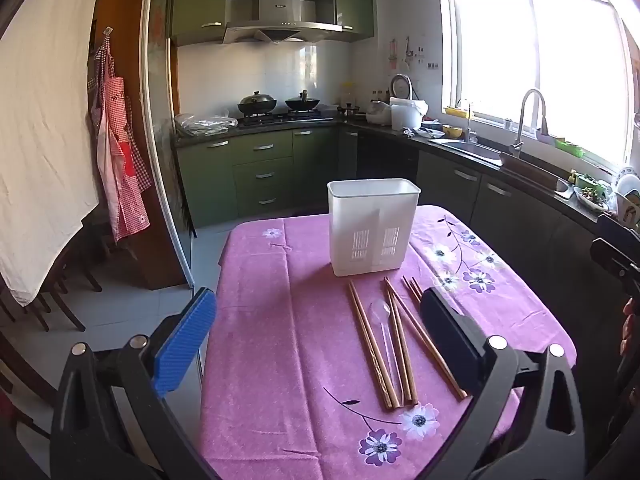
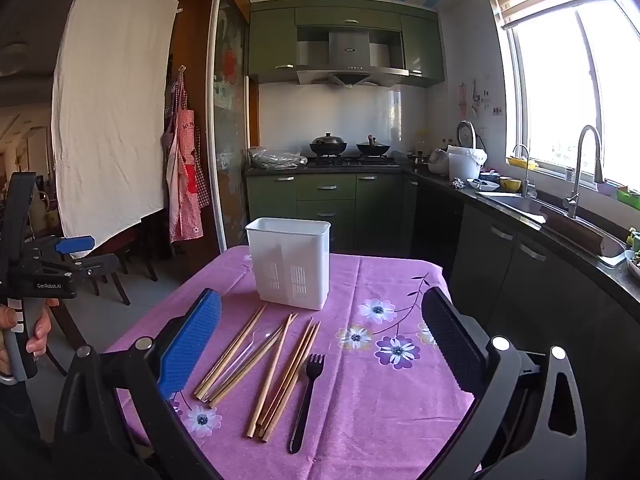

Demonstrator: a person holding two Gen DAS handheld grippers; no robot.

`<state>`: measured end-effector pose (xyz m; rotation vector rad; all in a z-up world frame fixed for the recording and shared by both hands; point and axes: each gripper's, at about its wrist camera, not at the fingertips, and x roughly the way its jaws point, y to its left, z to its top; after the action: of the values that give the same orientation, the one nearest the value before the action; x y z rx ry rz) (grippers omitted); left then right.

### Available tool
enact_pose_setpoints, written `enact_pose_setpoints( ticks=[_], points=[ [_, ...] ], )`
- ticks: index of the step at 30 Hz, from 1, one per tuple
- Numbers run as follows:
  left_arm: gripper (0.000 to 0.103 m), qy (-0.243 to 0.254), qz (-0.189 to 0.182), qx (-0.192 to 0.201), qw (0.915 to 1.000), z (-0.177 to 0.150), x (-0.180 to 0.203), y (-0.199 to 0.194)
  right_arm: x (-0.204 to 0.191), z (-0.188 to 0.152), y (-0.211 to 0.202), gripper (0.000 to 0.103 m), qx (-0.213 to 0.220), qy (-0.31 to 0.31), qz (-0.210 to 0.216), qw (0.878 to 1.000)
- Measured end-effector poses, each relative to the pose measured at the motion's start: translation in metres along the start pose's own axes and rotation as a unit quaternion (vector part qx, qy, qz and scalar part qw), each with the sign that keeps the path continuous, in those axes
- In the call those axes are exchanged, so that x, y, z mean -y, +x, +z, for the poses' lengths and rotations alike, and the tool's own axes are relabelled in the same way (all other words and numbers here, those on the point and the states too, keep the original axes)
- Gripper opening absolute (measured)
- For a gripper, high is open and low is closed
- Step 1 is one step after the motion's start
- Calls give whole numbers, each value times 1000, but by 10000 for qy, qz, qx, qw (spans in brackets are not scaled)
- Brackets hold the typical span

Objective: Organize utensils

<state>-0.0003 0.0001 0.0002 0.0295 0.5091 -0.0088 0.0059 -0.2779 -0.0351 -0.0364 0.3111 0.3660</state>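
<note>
Left wrist view looks from the table's [image 1: 280, 360] near-left edge toward the stove; right wrist view sits to its right, facing likewise. Both share the white utensil holder [image 1: 372, 226] and chopsticks [image 2: 276, 364] close below.

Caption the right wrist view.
Open right hand-held gripper above chopsticks, black fork, white holder.

Daylight is pouring in from the window [image 1: 536, 64] on the right, blowing out to white glare in both views. Range hood [image 2: 348, 60] and wall tiles are catching soft reflections. Left side is sitting dimmer. Fisheye is bending the door frame [image 1: 156, 120] and edges heavily, corners are vignetting black. Focus is staying sharp mid-frame, no motion blur.
</note>
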Motion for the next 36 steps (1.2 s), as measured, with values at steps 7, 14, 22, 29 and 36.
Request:
enact_pose_setpoints(
  ticks=[7, 14, 22, 29, 36],
  points=[
    [97, -21, -27, -37, 10000, 0, 0, 0, -1, 0, 0, 99, -12, -10, 4, 10000],
    [97, -10, -43, -41, 10000, -4, -10, -1, -1, 0, 0, 99, -11, -13, 7, 10000],
    [97, 13, -18, -98, 9999, -6, -1, 4, -6, 3, -2, 99, -30, -1, 37, 10000],
    [97, 7, -22, -117, 9999, -5, 1, 5, -3, -1, 4, 99, -52, 2, 55, 10000],
    [97, 18, -39, -123, 9999, -7, 2, 5, -3, -2, 7, 99, -71, -2, 62, 10000]
  ],
)
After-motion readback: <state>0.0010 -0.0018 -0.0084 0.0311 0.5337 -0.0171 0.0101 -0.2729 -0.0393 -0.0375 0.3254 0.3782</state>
